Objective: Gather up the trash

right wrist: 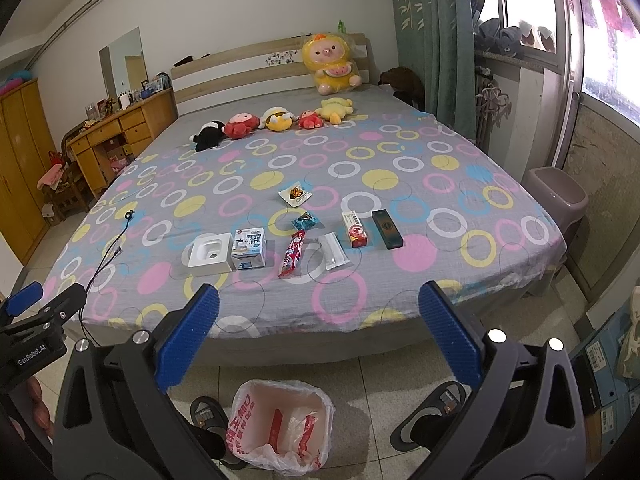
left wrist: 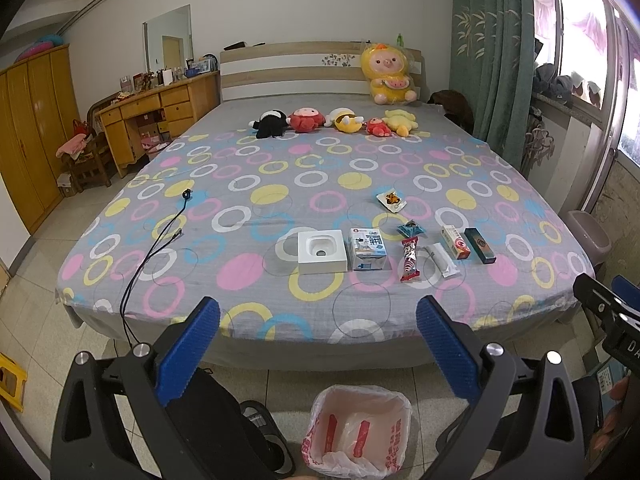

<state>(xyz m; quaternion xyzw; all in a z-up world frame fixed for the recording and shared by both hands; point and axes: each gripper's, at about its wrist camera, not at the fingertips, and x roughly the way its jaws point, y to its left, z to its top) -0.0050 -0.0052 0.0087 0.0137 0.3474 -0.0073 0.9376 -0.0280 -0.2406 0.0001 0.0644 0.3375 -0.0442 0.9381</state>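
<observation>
Trash lies in a row near the bed's foot: a white box tray (left wrist: 322, 251) (right wrist: 211, 256), a blue-white carton (left wrist: 367, 249) (right wrist: 250, 248), a red snack wrapper (left wrist: 409, 259) (right wrist: 293, 253), a white packet (left wrist: 441, 259) (right wrist: 332, 251), a red-white box (left wrist: 455, 242) (right wrist: 355, 229), a dark box (left wrist: 480, 245) (right wrist: 386, 229), a teal wrapper (left wrist: 409, 229) (right wrist: 305, 221) and a white wrapper (left wrist: 391, 200) (right wrist: 294, 194). A bag-lined bin (left wrist: 357, 430) (right wrist: 280, 426) stands on the floor below. My left gripper (left wrist: 318, 318) and right gripper (right wrist: 319, 304) are open and empty, held before the bed's edge.
Several plush toys (left wrist: 340, 120) lie near the headboard. A black cable (left wrist: 156, 240) runs over the bed's left side. A mauve bin (right wrist: 556, 196) stands right of the bed, a wooden desk (left wrist: 156, 116) left, slippers (right wrist: 434, 412) beside the lined bin.
</observation>
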